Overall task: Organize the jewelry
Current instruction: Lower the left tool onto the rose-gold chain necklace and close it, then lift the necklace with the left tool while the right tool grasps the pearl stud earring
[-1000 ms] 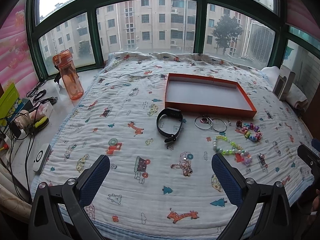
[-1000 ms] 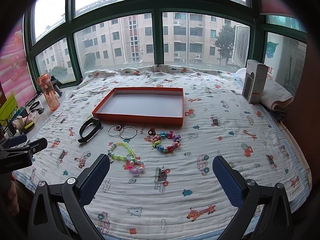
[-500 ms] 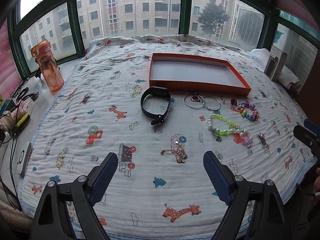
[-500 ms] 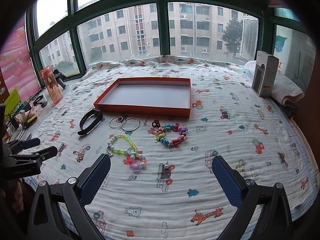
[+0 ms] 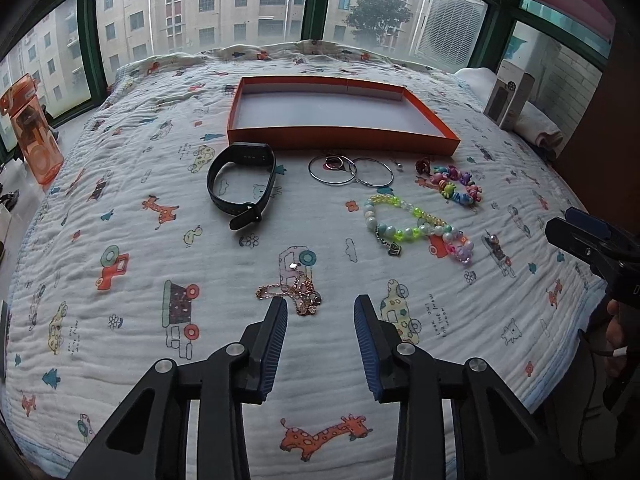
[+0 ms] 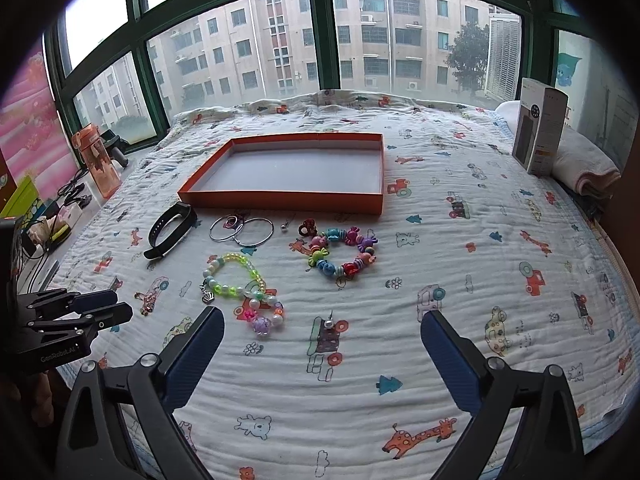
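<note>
A thin rose-gold chain [image 5: 296,292] lies bunched on the patterned bedspread, just ahead of my left gripper [image 5: 320,303]. Its jaws are closing, with the chain's near end between the tips and not pinched. Farther back lie a black wristband [image 5: 240,184], silver hoops [image 5: 348,170], a green bead bracelet [image 5: 408,224] and a multicoloured bead bracelet [image 5: 456,186], before an empty orange tray [image 5: 344,142]. My right gripper [image 6: 320,320] hovers wide open over a small pearl stud [image 6: 328,323], near a pink-and-purple bead bracelet [image 6: 260,316]. The left gripper [image 6: 120,308] shows at that view's left edge.
An orange water bottle [image 5: 34,140] stands on the sill to the left, with cables and clutter [image 6: 52,220] below it. A tall carton [image 6: 540,132] and a folded towel [image 6: 588,168] sit at the bed's right edge. Windows run behind the bed.
My left gripper has come down and forward to the rose-gold chain, and its jaws have narrowed from wide open. My right gripper has sunk slightly, still wide open.
</note>
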`<state>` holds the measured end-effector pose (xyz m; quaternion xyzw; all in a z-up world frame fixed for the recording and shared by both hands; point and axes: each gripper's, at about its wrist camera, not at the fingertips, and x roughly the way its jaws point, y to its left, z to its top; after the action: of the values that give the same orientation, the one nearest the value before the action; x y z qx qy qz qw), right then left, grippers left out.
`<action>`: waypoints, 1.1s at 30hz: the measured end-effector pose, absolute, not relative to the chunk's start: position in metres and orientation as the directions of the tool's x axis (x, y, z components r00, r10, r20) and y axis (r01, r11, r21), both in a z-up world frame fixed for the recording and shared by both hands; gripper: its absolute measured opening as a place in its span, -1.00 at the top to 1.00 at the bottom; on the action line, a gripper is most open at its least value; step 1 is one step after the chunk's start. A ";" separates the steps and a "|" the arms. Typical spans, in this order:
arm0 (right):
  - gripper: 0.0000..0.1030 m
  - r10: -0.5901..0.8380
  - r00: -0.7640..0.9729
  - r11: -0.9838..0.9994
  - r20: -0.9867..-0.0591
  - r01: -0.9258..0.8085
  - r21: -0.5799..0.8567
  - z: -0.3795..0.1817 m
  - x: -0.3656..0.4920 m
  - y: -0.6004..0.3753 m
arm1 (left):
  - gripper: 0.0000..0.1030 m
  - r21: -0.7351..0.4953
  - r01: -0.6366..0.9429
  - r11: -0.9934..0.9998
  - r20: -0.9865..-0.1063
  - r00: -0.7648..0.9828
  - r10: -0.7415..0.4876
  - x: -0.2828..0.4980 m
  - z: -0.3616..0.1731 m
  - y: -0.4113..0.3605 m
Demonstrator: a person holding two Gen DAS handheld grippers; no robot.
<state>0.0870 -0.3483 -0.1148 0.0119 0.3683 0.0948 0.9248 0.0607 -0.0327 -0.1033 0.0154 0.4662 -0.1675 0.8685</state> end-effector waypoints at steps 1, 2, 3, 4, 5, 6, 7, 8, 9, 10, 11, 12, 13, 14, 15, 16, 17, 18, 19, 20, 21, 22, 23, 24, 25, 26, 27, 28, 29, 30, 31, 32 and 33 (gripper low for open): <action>-1.00 0.187 0.708 0.981 -0.681 -0.167 0.096 -0.116 0.088 -0.349 | 0.33 -0.129 0.311 0.941 -0.815 0.507 -0.280 0.061 -0.105 -0.034; -1.00 0.190 0.704 0.981 -0.684 -0.166 0.101 -0.117 0.090 -0.349 | 0.35 -0.130 0.315 0.940 -0.816 0.504 -0.282 0.062 -0.107 -0.035; -1.00 0.193 0.701 0.980 -0.686 -0.166 0.105 -0.118 0.091 -0.350 | 0.39 -0.132 0.316 0.940 -0.820 0.498 -0.283 0.063 -0.110 -0.036; -1.00 0.196 0.699 0.980 -0.688 -0.167 0.109 -0.119 0.092 -0.350 | 0.44 -0.135 0.315 0.940 -0.824 0.491 -0.283 0.065 -0.112 -0.036; -1.00 0.199 0.698 0.979 -0.688 -0.169 0.112 -0.120 0.093 -0.350 | 0.47 -0.137 0.313 0.940 -0.826 0.487 -0.283 0.067 -0.114 -0.036; -1.00 0.201 0.696 0.979 -0.689 -0.170 0.114 -0.121 0.094 -0.351 | 0.51 -0.141 0.311 0.940 -0.828 0.483 -0.284 0.069 -0.116 -0.035; -1.00 0.203 0.694 0.978 -0.690 -0.172 0.115 -0.122 0.095 -0.351 | 0.53 -0.141 0.310 0.940 -0.830 0.481 -0.283 0.070 -0.118 -0.034; -1.00 0.204 0.691 0.978 -0.693 -0.173 0.116 -0.123 0.096 -0.351 | 0.54 -0.138 0.308 0.941 -0.832 0.480 -0.279 0.072 -0.119 -0.034; -1.00 0.207 0.687 0.977 -0.696 -0.175 0.118 -0.124 0.097 -0.351 | 0.54 -0.134 0.308 0.942 -0.833 0.480 -0.275 0.074 -0.120 -0.033; -1.00 0.210 0.684 0.977 -0.699 -0.177 0.121 -0.125 0.097 -0.351 | 0.55 -0.128 0.308 0.943 -0.835 0.479 -0.270 0.075 -0.121 -0.033; -1.00 0.212 0.681 0.976 -0.701 -0.178 0.122 -0.126 0.098 -0.350 | 0.55 -0.126 0.309 0.943 -0.836 0.478 -0.268 0.077 -0.122 -0.032; -1.00 0.213 0.680 0.976 -0.702 -0.179 0.123 -0.127 0.098 -0.350 | 0.55 -0.126 0.312 0.942 -0.837 0.476 -0.269 0.078 -0.123 -0.032; -1.00 0.213 0.677 0.976 -0.704 -0.179 0.123 -0.128 0.099 -0.350 | 0.55 -0.124 0.316 0.940 -0.838 0.474 -0.270 0.079 -0.124 -0.032; -1.00 0.212 0.675 0.976 -0.707 -0.178 0.124 -0.128 0.100 -0.350 | 0.55 -0.122 0.321 0.939 -0.839 0.472 -0.270 0.079 -0.125 -0.032; -1.00 0.213 0.672 0.976 -0.709 -0.177 0.126 -0.129 0.101 -0.350 | 0.55 -0.118 0.326 0.938 -0.840 0.471 -0.269 0.080 -0.126 -0.032; -1.00 0.215 0.670 0.976 -0.710 -0.177 0.128 -0.130 0.102 -0.350 | 0.55 -0.112 0.330 0.937 -0.842 0.470 -0.266 0.081 -0.127 -0.033; -1.00 0.215 0.668 0.976 -0.712 -0.176 0.130 -0.130 0.102 -0.350 | 0.55 -0.107 0.331 0.938 -0.844 0.468 -0.261 0.082 -0.128 -0.034; -0.99 0.216 0.667 0.976 -0.713 -0.176 0.131 -0.131 0.103 -0.350 | 0.56 -0.108 0.333 0.937 -0.846 0.465 -0.263 0.083 -0.130 -0.033; -0.99 0.218 0.665 0.975 -0.714 -0.177 0.133 -0.131 0.104 -0.350 | 0.58 -0.111 0.335 0.936 -0.845 0.464 -0.266 0.084 -0.130 -0.033; -0.99 0.218 0.664 0.975 -0.715 -0.177 0.133 -0.132 0.104 -0.349 | 0.59 -0.107 0.339 0.935 -0.844 0.466 -0.266 0.084 -0.130 -0.034; -0.99 0.218 0.662 0.975 -0.717 -0.177 0.134 -0.132 0.105 -0.349 | 0.62 -0.101 0.343 0.934 -0.844 0.468 -0.263 0.083 -0.131 -0.034; -0.98 0.220 0.660 0.975 -0.718 -0.178 0.135 -0.133 0.105 -0.349 | 0.64 -0.094 0.347 0.933 -0.843 0.471 -0.260 0.083 -0.131 -0.035; -0.98 0.221 0.657 0.974 -0.720 -0.179 0.136 -0.134 0.106 -0.349 | 0.65 -0.088 0.350 0.933 -0.843 0.473 -0.257 0.083 -0.131 -0.036; -0.98 0.221 0.655 0.974 -0.722 -0.180 0.136 -0.134 0.107 -0.348 | 0.67 -0.081 0.356 0.931 -0.842 0.475 -0.255 0.082 -0.131 -0.037; -0.97 0.221 0.653 0.974 -0.725 -0.181 0.134 -0.135 0.107 -0.348 | 0.68 -0.074 0.364 0.928 -0.841 0.477 -0.254 0.082 -0.131 -0.039; -0.97 0.221 0.650 0.974 -0.727 -0.181 0.133 -0.136 0.107 -0.348 | 0.68 -0.068 0.372 0.926 -0.841 0.477 -0.254 0.081 -0.131 -0.040; -0.96 0.221 0.649 0.974 -0.728 -0.182 0.134 -0.136 0.108 -0.348 | 0.68 -0.059 0.379 0.923 -0.841 0.479 -0.251 0.080 -0.131 -0.042; -0.96 0.222 0.648 0.974 -0.729 -0.183 0.134 -0.137 0.108 -0.347 | 0.69 -0.048 0.385 0.922 -0.841 0.483 -0.246 0.078 -0.131 -0.044; -0.95 0.223 0.646 0.974 -0.730 -0.185 0.134 -0.137 0.108 -0.347 | 0.70 -0.037 0.390 0.920 -0.840 0.487 -0.240 0.078 -0.131 -0.045; -0.94 0.224 0.644 0.973 -0.732 -0.187 0.133 -0.138 0.108 -0.347 | 0.73 -0.031 0.392 0.919 -0.839 0.490 -0.237 0.077 -0.131 -0.046; -0.93 0.225 0.642 0.973 -0.733 -0.190 0.131 -0.138 0.108 -0.346 | 0.77 -0.024 0.392 0.920 -0.838 0.494 -0.232 0.077 -0.131 -0.047; -0.92 0.225 0.639 0.972 -0.735 -0.194 0.129 -0.139 0.108 -0.346 | 0.77 -0.020 0.390 0.921 -0.837 0.497 -0.229 0.077 -0.131 -0.047; -0.90 0.227 0.636 0.972 -0.737 -0.198 0.129 -0.140 0.108 -0.345 | 0.78 -0.022 0.389 0.921 -0.837 0.497 -0.230 0.076 -0.131 -0.046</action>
<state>0.1084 -0.3453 -0.1399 0.0179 0.4098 0.1176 0.9044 0.0765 -0.0458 -0.1314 0.0850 0.4681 -0.1796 0.8611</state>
